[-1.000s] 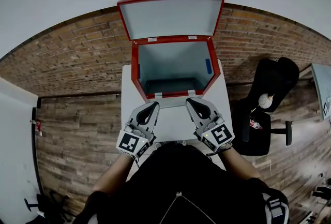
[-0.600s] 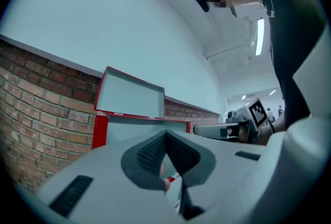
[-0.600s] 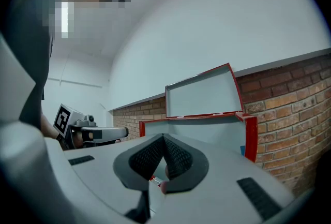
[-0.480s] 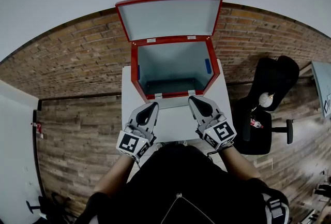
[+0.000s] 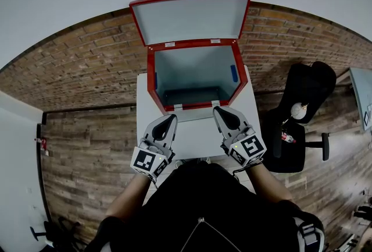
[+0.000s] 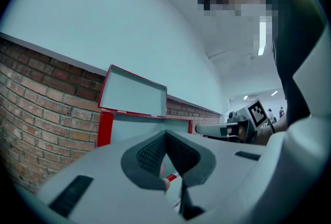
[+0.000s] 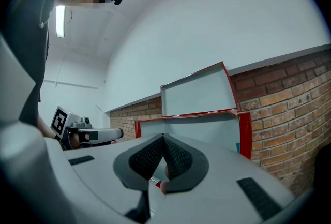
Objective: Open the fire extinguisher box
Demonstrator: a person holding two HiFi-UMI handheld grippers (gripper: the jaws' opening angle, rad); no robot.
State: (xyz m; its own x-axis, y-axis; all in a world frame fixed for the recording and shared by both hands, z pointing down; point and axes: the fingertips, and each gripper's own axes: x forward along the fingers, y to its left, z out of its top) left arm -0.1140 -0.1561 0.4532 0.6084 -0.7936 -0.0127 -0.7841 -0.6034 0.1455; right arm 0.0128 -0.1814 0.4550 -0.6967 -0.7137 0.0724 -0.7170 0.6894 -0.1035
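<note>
**Box open, both tongs shut and clear of it**

- Left tongs (image 5: 172, 117): jaws fully together, pads meeting tip to tip, nothing gripped. Its own view shows only a thin gap behind the tips, with the box's red edge visible through it.
- Right tongs (image 5: 217, 110): the same, closed with nothing held.
- Both tongs sit side by side over the white tabletop (image 5: 195, 139), tips pointing forward at the box. There is a clear gap between them, and each tip is just short of the box's front edge, not touching it. I can't tell whether either rests on the tabletop.
- Fire extinguisher box (image 5: 195, 106): red frame with grey inside, straight ahead of both tongs and centred between them, on the far part of the tabletop.
- Lid (image 5: 189, 19): swung all the way up, hinged at the box's far edge. It stands above and beyond the tongs, in front of the pale wall, with its grey inner face toward them.
- A blue tab (image 5: 233, 74) sits on the inner wall of the box, ahead of the right tongs.
- Brick wall (image 5: 87, 64): behind the box, running past both tongs on either side.
- Black chair (image 5: 305, 120): well out to the right of the right tongs, on the wood floor (image 5: 87, 149).
- Each gripper view shows the other tongs level beside it, marker cube up.
</note>
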